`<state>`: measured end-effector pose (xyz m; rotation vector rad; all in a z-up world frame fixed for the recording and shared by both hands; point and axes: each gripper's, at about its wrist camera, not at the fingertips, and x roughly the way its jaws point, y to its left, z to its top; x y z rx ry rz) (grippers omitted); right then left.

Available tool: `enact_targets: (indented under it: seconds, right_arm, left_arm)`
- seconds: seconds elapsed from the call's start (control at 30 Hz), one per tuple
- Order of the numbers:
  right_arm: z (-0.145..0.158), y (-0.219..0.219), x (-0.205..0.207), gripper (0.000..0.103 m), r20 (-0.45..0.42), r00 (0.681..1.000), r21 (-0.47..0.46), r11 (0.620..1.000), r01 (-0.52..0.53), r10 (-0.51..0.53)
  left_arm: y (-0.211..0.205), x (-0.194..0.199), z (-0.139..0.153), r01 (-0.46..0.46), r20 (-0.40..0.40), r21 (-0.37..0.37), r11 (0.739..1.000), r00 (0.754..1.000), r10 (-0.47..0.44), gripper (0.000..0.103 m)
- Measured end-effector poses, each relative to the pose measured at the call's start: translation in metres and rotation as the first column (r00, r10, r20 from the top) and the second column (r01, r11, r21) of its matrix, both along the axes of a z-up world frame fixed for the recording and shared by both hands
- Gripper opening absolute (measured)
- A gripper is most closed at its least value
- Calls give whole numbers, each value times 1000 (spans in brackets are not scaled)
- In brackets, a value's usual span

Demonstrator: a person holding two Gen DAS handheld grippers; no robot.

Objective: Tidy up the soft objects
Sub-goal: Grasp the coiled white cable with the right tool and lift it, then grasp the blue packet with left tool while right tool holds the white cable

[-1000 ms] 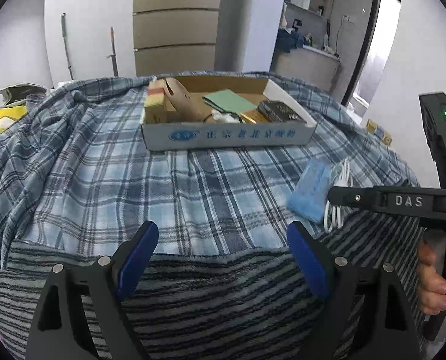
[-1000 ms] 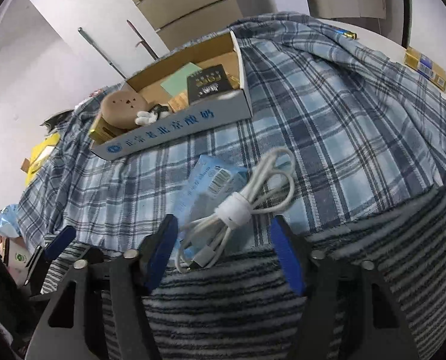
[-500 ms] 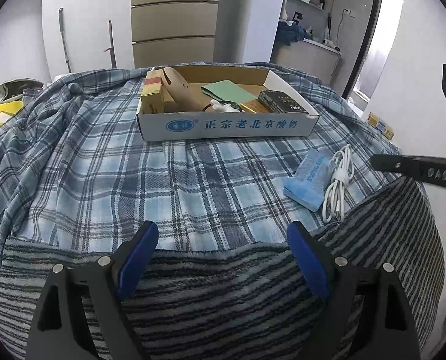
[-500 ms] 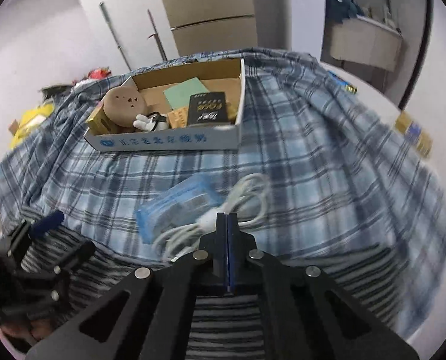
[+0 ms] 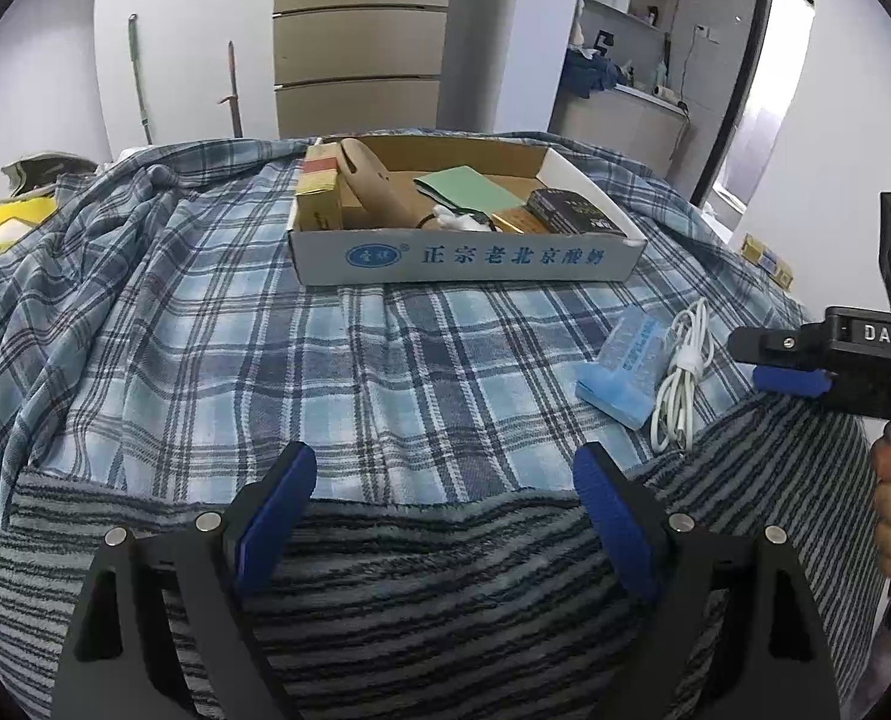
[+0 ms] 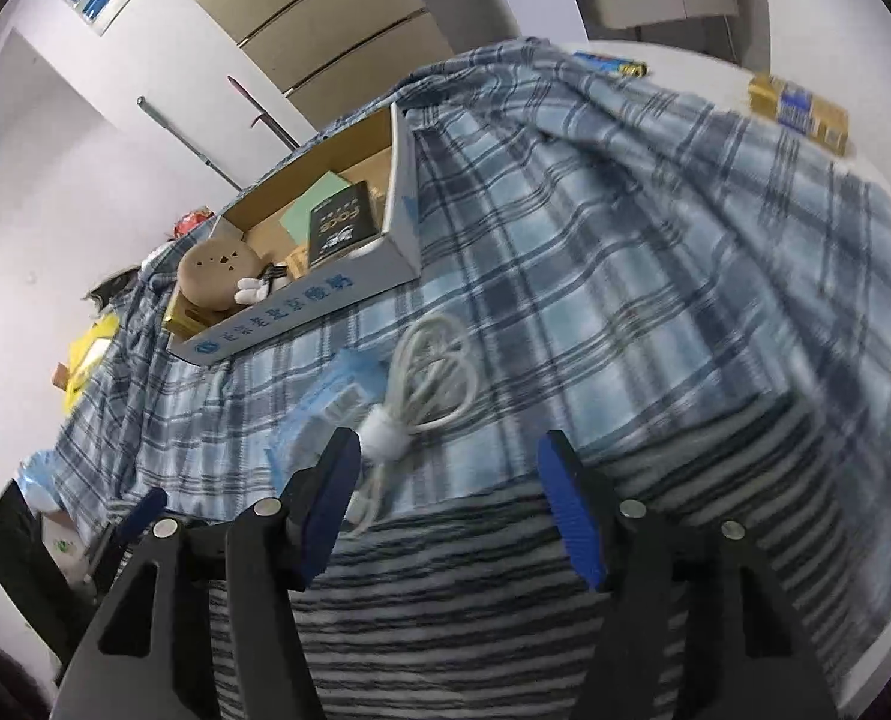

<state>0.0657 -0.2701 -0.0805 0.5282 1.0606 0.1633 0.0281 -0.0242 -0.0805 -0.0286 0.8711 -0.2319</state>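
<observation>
**Right gripper reopened over the striped towel's edge**

Reopened since half a second ago, when its blue pads were pressed together, the right gripper (image 6: 448, 495) is now seen with its jaws spread wide, nothing held between them. It is tilted, and its view is slightly blurred. The left gripper (image 5: 445, 504) is likewise held wide open and empty, and its view of the bed is matched closely by the earlier frames.

Both grippers are poised over the striped towel (image 5: 445, 588), which is laid across the near edge of the bed, overlapping the blue plaid blanket (image 5: 205, 348) spread over the rest of the surface. Whether the pads touch the towel cannot be told.

A coiled white cable (image 6: 427, 378) is seen just beyond the towel's far edge, toward the right side of the bed, with its near end reaching the towel. A blue packet (image 5: 622, 369) lies touching it on the left. In the right wrist view, the cable is partly hidden behind the left finger (image 6: 325, 510) of the right gripper.

A shallow cardboard box (image 5: 463, 258) is set near the far edge of the bed, on the blanket. Inside it a round tan plush (image 6: 217, 270), a green sheet (image 5: 463, 186) and a black booklet (image 6: 343, 222) are visible.

In the left wrist view, the right gripper is seen at the right edge, marked "DAS".
</observation>
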Motion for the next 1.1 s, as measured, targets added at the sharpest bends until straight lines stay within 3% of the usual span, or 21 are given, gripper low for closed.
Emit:
enact_targets:
  seconds: [0.07, 0.13, 0.4, 0.63, 0.77, 0.9, 0.97, 1.1]
  right_arm:
    - [-2, 6, 4, 57, -16, 1000, 22, 1000, 17, -16]
    - [-4, 13, 9, 44, -34, 999, 38, 999, 15, -13]
    - [-13, 42, 20, 38, -55, 998, -61, 998, -4, 1]
    - [-12, 69, 24, 33, -22, 998, -240, 969, -54, 50]
    - [-10, 79, 24, 24, -12, 995, -304, 948, -97, 98]
    - [1, 79, 28, 21, -17, 976, -292, 933, -210, 215]
    - [8, 86, 33, 21, -40, 935, -326, 880, -345, 352]
    - [28, 90, 33, 21, -71, 888, -480, 764, -430, 455]
  left_arm:
    - [2, 0, 0, -4, -1, -10, 1000, 1000, 4, 89]
    - [3, 0, 0, -7, -3, -18, 1000, 1000, 7, 89]
    - [6, 0, 0, -17, -3, -26, 1000, 1000, 17, 89]
    - [6, 1, -1, -13, -7, -36, 999, 1000, 13, 89]
    - [7, 1, -1, -16, -6, -40, 999, 1000, 16, 89]
    - [8, 1, -1, -22, -13, -43, 999, 1000, 22, 89]
    - [8, 1, -2, -23, -15, -44, 999, 1000, 23, 89]
    - [8, 1, -2, -23, -16, -43, 999, 1000, 22, 89]
